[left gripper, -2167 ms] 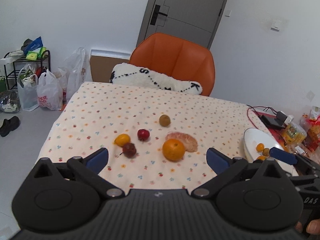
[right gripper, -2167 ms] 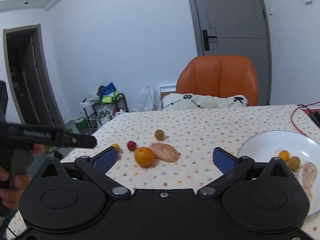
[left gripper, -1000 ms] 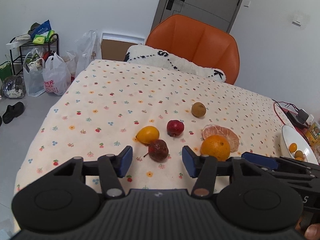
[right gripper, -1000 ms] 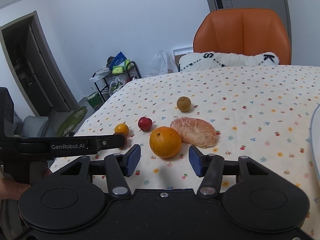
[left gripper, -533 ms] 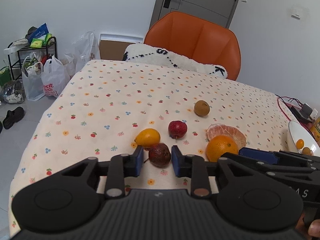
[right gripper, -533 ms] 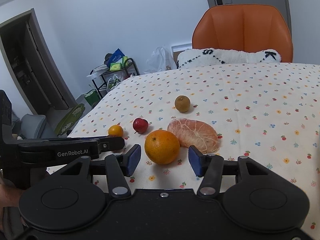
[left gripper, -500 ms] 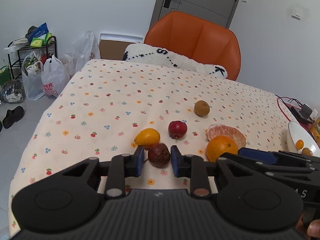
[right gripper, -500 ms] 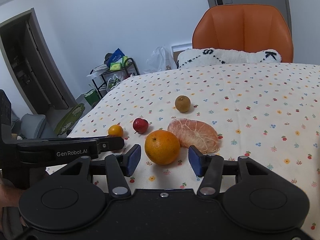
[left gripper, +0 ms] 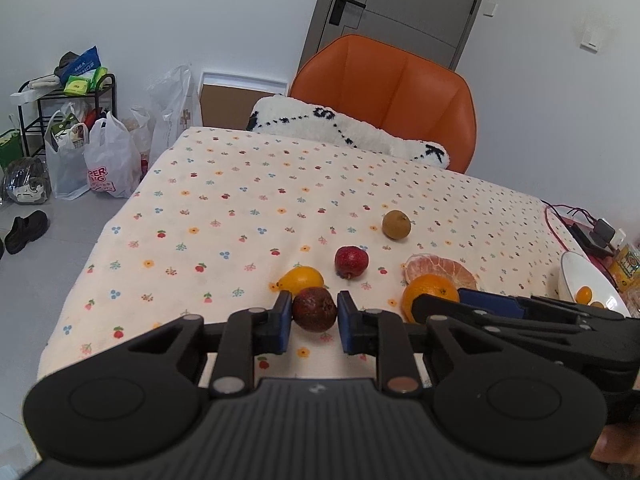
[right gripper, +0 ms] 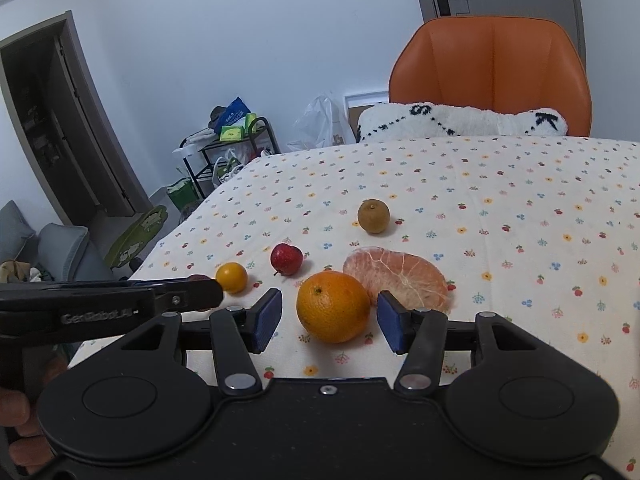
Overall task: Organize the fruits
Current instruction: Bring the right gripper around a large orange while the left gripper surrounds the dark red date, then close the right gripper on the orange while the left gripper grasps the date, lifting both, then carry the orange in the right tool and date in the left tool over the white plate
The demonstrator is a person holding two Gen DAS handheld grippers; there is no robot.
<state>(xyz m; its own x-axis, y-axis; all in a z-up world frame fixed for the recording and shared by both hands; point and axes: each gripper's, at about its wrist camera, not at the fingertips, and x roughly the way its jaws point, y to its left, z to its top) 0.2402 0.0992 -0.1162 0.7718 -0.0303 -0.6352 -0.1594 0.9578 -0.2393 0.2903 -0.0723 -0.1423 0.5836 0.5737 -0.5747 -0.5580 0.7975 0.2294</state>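
My left gripper (left gripper: 314,318) is shut on a dark red-brown fruit (left gripper: 314,309) at the near side of the flowered tablecloth (left gripper: 224,208). A small yellow-orange fruit (left gripper: 302,279) lies just behind it. Further back are a red fruit (left gripper: 351,261) and a brown round fruit (left gripper: 396,225). My right gripper (right gripper: 328,322) is open, its blue pads (right gripper: 267,320) standing either side of a whole orange (right gripper: 333,306) with small gaps. A peeled citrus (right gripper: 400,276) lies right behind the orange. In the right wrist view the left gripper's black arm hides most of the dark fruit.
A white plate (left gripper: 572,280) holding small fruits sits at the table's right edge, with cables (left gripper: 576,220) behind it. An orange chair (left gripper: 392,96) with a white cushion (left gripper: 344,128) stands at the far side. Bags (left gripper: 104,164) and a rack (left gripper: 60,112) stand on the floor at left.
Both grippers came forward and lower over the fruits. The left jaws narrowed from wide open and closed on the dark fruit. The right jaws narrowed around the orange.
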